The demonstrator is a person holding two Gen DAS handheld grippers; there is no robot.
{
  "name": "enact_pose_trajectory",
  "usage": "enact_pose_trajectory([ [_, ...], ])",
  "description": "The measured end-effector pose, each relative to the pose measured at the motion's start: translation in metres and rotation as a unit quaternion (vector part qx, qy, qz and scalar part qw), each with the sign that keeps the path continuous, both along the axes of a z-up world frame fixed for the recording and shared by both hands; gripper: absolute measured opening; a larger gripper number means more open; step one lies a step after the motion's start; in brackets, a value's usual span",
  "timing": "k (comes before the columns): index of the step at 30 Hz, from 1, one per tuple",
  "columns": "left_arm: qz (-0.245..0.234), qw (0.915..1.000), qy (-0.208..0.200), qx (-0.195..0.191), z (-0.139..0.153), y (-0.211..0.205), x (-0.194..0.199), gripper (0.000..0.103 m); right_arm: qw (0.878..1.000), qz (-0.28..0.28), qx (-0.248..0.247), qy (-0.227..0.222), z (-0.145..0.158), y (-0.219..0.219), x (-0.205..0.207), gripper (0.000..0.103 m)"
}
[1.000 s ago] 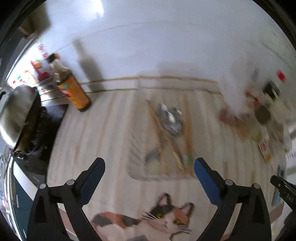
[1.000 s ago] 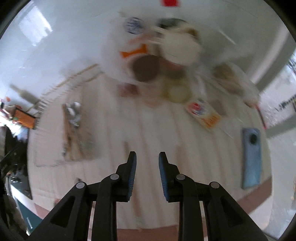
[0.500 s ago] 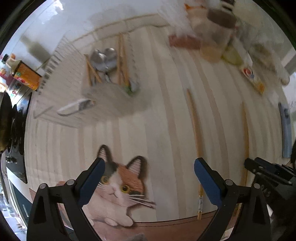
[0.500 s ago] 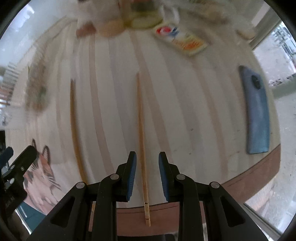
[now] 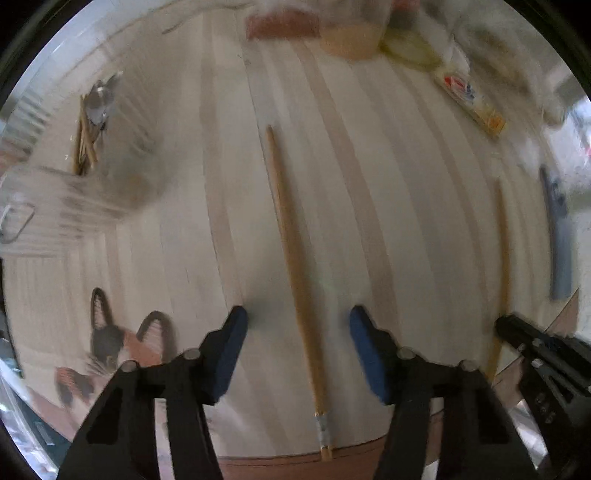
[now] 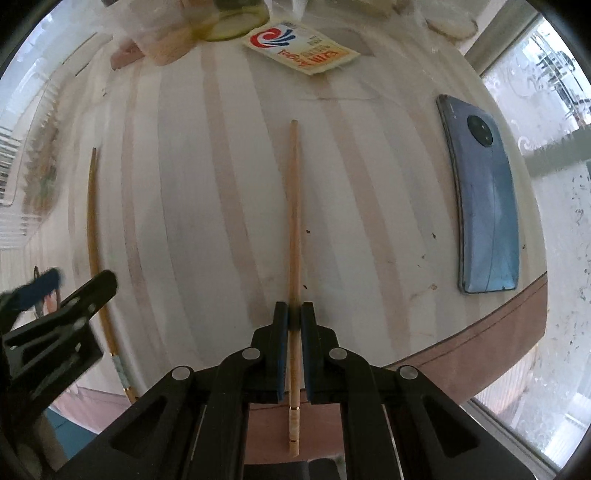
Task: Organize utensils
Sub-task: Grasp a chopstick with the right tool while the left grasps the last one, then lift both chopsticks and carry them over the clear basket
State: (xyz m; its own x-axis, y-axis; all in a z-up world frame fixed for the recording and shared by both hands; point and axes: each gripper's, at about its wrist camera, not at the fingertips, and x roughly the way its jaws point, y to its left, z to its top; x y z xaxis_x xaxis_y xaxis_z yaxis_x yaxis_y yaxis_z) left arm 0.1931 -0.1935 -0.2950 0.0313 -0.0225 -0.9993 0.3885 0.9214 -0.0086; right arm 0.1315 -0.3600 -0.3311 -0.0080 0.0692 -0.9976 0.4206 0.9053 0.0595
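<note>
Two wooden chopsticks lie on the striped wooden table. My left gripper (image 5: 297,328) is open, its blue pads either side of the left chopstick (image 5: 291,236), which lies flat between them without contact. My right gripper (image 6: 294,317) has its jaws closed around the right chopstick (image 6: 293,206), which runs between the pads and rests on the table. The left chopstick also shows in the right wrist view (image 6: 92,229), and the right one in the left wrist view (image 5: 502,251). A clear tray (image 5: 44,206) at far left holds spoons (image 5: 98,101) and more chopsticks.
A blue phone (image 6: 484,195) lies near the table's right edge. A printed packet (image 6: 301,51) and bagged food jars (image 6: 207,26) sit at the back. A cat-print mat (image 5: 110,343) lies at the front left. The table's front edge is just below both grippers.
Both grippers dropped toward the table's front. The left gripper moved right over the left chopstick and its jaws narrowed. The right gripper closed in on the right chopstick.
</note>
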Motion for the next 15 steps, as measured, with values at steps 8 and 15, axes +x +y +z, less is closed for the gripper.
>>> enact_pose_trajectory([
  [8,-0.001,1.0,-0.003,0.008,0.005,0.027,-0.001,0.005,1.0,0.021,-0.014,0.002,0.0,0.02,-0.003,0.007],
  [15,0.034,0.9988,0.004,0.035,0.01,0.094,-0.015,0.005,0.997,0.081,0.009,0.006,-0.002,0.065,0.004,0.007],
])
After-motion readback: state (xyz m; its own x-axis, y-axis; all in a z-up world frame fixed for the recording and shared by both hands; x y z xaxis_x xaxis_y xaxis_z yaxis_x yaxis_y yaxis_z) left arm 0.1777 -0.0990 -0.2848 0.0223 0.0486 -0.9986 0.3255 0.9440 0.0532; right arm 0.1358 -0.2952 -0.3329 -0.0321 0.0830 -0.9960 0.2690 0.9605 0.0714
